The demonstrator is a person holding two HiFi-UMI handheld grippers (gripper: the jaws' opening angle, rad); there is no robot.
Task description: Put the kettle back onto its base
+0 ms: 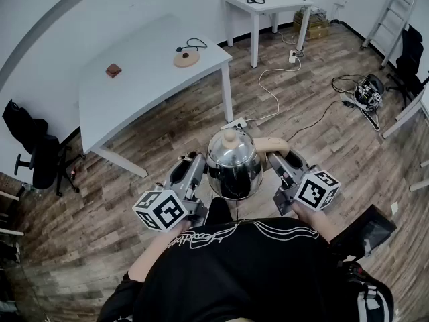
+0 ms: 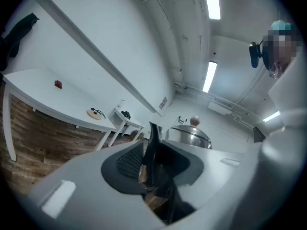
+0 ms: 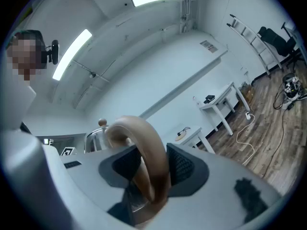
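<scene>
1. The right gripper (image 3: 148, 176) is clamped on the kettle's curved wooden handle (image 3: 144, 147), with a pad on each side.
2. The left gripper (image 2: 151, 162) is closed on the thin dark spout (image 2: 154, 143).
3. The kettle (image 1: 233, 166) hangs upright between both grippers, above the floor.
4. Well ahead of them, the base (image 1: 186, 59) sits on the white table (image 1: 134, 92). This looks like the carrying step. Next, the kettle should travel forward, kept level, and come down centred on the base.

Kettle (image 1: 233, 163), steel, tan knob: held between left gripper (image 1: 190, 161) and right gripper (image 1: 275, 159), above wood floor (image 1: 100, 233). Base (image 1: 186, 59): on white table (image 1: 144, 76), well apart.
</scene>
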